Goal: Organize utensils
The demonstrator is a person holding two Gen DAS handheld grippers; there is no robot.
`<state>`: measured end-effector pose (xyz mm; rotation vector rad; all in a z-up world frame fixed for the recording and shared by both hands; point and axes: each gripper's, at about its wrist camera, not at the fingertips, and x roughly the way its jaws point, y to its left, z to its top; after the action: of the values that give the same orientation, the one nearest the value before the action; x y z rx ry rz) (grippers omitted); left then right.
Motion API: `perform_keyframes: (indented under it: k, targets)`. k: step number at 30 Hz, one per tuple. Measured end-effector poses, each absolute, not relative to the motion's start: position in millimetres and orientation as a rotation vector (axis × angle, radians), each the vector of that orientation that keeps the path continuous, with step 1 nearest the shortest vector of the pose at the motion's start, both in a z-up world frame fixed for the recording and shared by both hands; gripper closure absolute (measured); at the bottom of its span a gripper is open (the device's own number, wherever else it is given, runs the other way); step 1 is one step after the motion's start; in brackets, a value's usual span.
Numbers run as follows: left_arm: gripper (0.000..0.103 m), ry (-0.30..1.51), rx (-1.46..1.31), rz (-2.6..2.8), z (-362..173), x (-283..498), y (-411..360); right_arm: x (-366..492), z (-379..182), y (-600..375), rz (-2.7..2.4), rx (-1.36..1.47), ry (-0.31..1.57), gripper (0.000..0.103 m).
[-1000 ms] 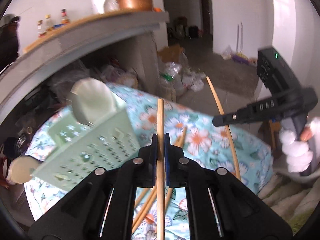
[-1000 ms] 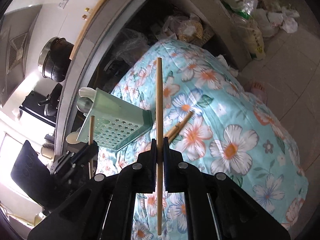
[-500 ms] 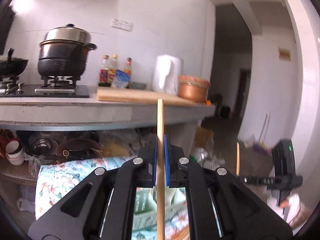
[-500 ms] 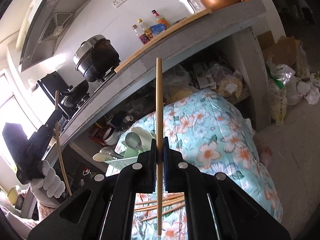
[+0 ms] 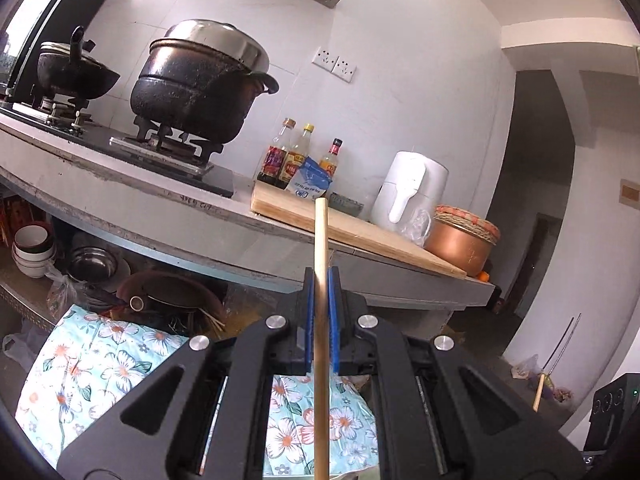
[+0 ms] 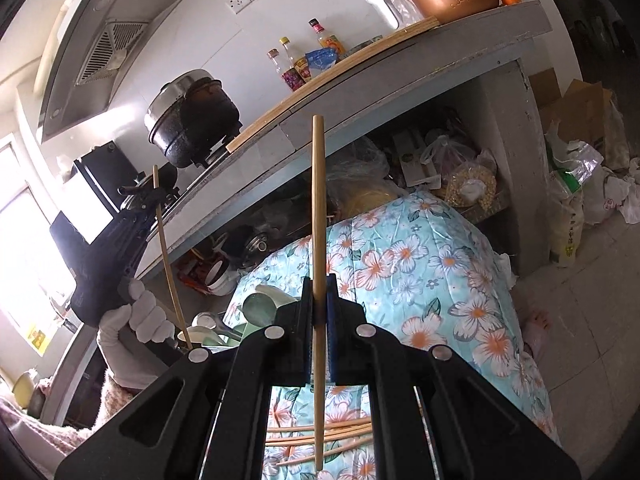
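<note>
Wooden chopsticks, each upright and pinched: left gripper (image 5: pixel 321 320) holds one (image 5: pixel 321 320); right gripper (image 6: pixel 319 320) another (image 6: pixel 319 220); green holder (image 6: pixel 256 312) at lower left.

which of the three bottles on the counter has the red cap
The rightmost bottle, beside the blue packet. The middle one has a yellow cap, and the left one a brownish cap.

We see two wooden chopsticks held upright, one (image 5: pixel 321 320) in each view (image 6: pixel 318 280); more loose chopsticks (image 6: pixel 320 436) lie crisscrossed on the floral cloth (image 6: pixel 420 280).
</note>
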<state>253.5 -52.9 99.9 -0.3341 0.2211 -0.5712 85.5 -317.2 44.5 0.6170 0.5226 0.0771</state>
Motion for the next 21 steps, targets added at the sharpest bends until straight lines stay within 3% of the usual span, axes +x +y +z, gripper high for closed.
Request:
perform_keyframes:
  k: [10,21]
  targets:
    - [0.097,0.219,-0.357,-0.489,78,283,-56,103,27,-325,0.098,0.646,0.563,0.097]
    - [0.097,0.333,-0.346,-0.500,51,283,-49,102,26,-324,0.087,0.645,0.574,0.097]
